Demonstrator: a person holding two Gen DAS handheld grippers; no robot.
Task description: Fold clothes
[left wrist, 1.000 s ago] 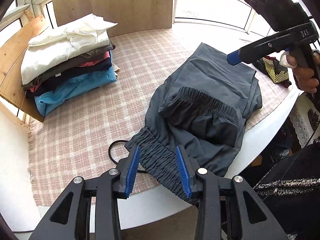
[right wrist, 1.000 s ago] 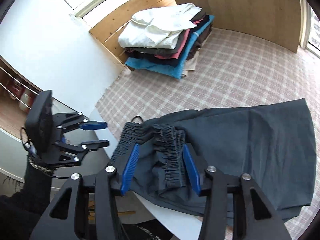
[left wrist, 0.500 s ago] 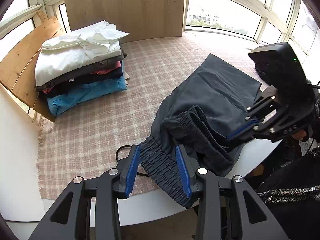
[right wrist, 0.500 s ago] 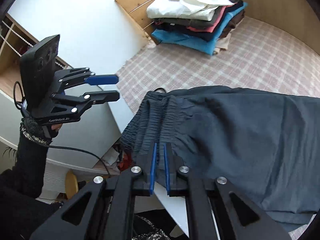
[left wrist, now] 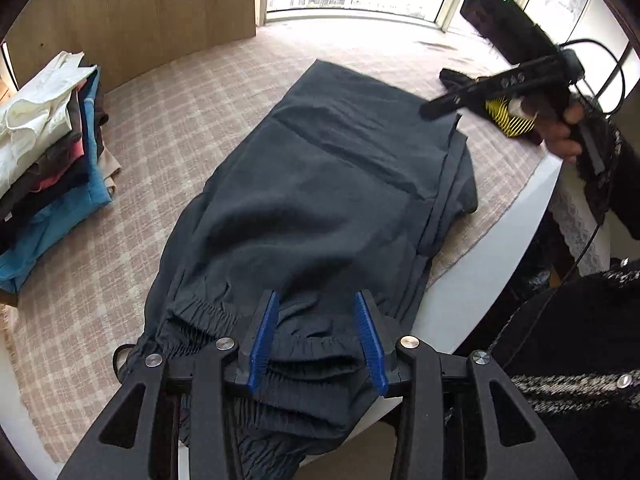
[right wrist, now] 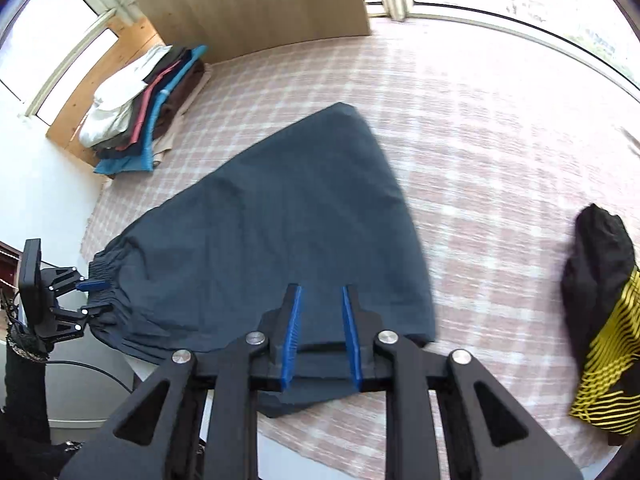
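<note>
Dark grey trousers [left wrist: 320,184] lie folded lengthwise on the checked cloth, their elastic waistband [left wrist: 304,356] bunched at the table's near edge. My left gripper [left wrist: 318,340] is open, its blue pads astride the waistband. My right gripper [right wrist: 322,336] is open above the trousers' [right wrist: 280,224] hem end, holding nothing. It also shows in the left wrist view [left wrist: 440,110] at the far right, over the hem corner. My left gripper shows in the right wrist view [right wrist: 94,296] at the waistband.
A stack of folded clothes [left wrist: 44,148] stands at the back left against a wooden panel [left wrist: 132,12]. A black and yellow garment [right wrist: 604,320] lies right of the trousers. The white table edge [left wrist: 492,256] runs along the right.
My right gripper was shut on the waistband half a second ago; it has let go, opened and moved to the hem end. The trousers now lie flatter. My left gripper moved onto the waistband.
</note>
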